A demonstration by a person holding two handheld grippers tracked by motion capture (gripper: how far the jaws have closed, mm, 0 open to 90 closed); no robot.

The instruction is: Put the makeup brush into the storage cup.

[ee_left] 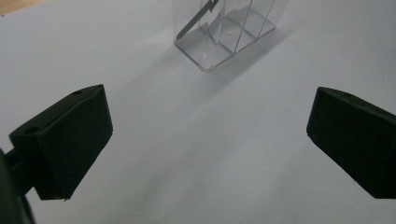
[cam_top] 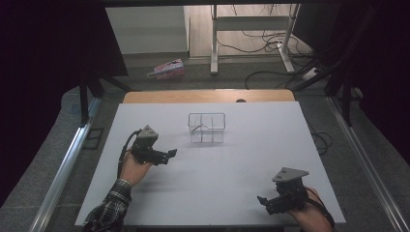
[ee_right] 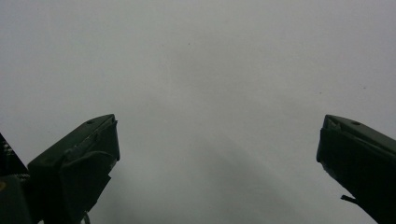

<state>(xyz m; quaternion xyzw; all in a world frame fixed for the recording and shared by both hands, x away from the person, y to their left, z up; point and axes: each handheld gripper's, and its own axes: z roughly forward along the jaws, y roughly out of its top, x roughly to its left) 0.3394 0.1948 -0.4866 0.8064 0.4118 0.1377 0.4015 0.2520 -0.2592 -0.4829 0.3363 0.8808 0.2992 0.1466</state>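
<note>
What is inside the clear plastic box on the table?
The clear box has dividers and one thin grey stick-like item leaning in a compartment. What that item is cannot be told; the other compartments look empty.

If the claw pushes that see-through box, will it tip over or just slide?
The clear plastic box looks thin-walled and nearly empty, so probably light. It would likely slide on the smooth white table. It stands fairly tall, so a high push from the left claw might tip it.
</note>
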